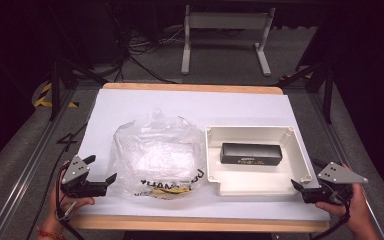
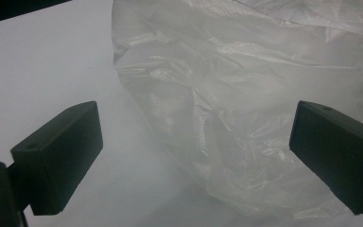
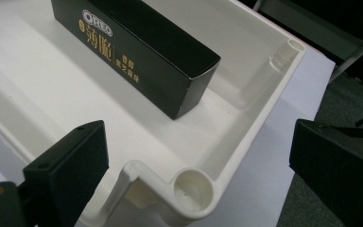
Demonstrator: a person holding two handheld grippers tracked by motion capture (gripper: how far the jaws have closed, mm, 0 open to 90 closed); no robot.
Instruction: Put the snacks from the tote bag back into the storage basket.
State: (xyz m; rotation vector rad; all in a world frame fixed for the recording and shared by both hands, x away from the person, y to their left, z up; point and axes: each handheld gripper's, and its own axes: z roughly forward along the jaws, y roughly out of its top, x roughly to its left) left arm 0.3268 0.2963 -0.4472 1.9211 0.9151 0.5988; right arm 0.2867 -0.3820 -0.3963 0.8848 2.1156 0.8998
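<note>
The clear plastic bag (image 1: 156, 154) is crumpled, so you cannot tell whether anything lies inside it; the yellow and black print along its near edge is folded over and hard to read. In your left gripper view the bag's right side is cut off by the frame.

To the right of the bag, the white tray (image 1: 254, 186) sits on the white table cover (image 1: 130, 102). It holds one black Oreo box (image 1: 251, 153), lying lengthwise toward the far wall.

Your left gripper (image 1: 109, 180) rests at the near left, just beside the bag's left edge, its jaws spread wide with nothing between the pads. Your right gripper (image 1: 296, 185) sits at the tray's near right corner (image 3: 191, 191), jaws spread wide on either side of that corner, pads clear of it, gripping nothing
</note>
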